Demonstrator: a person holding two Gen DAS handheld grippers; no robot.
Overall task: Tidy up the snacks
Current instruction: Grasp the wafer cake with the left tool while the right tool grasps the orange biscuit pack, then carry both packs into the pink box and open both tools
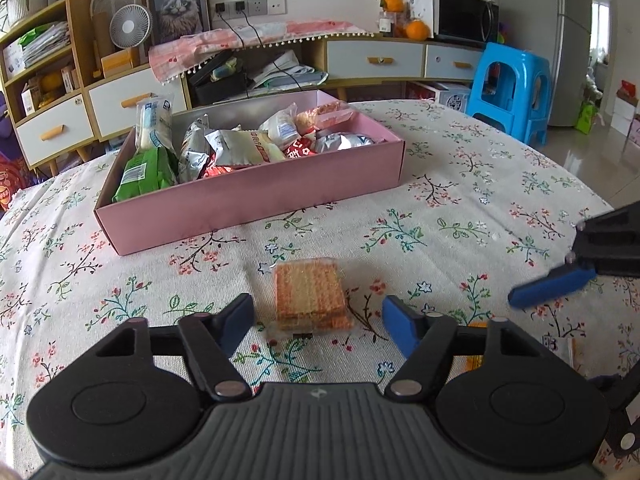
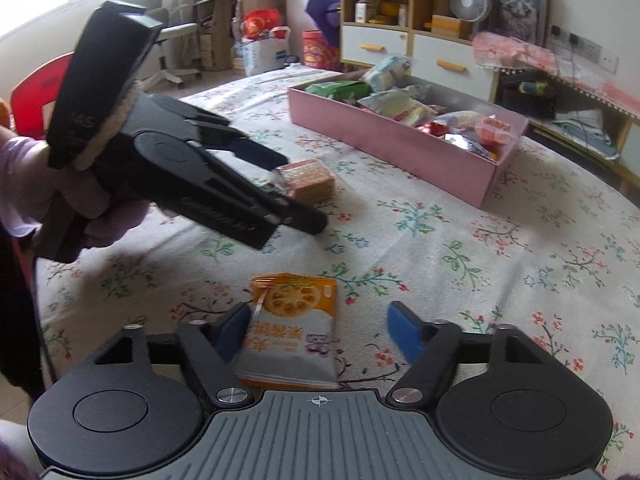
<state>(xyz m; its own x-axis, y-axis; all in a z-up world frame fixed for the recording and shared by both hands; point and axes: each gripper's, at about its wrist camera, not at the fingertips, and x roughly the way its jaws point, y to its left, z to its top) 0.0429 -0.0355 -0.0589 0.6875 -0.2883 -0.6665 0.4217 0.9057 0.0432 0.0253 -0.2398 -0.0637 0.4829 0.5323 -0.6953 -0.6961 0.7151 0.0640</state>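
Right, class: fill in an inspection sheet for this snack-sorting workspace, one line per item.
Surface: table under a floral cloth.
Job's things: pink box holding many wrapped snacks; clear-wrapped cracker pack and orange biscuit packet lying on the cloth outside it.
Clutter: nothing seen on the table beyond these.
Grippers: left gripper open, cracker pack between its fingers, untouched; right gripper straddles the biscuit packet, one finger at its edge, the other clear.
Cables: two black leads from wall sockets across the sideboard.
Surroundings: blue stool, microwave, fan, cat picture.
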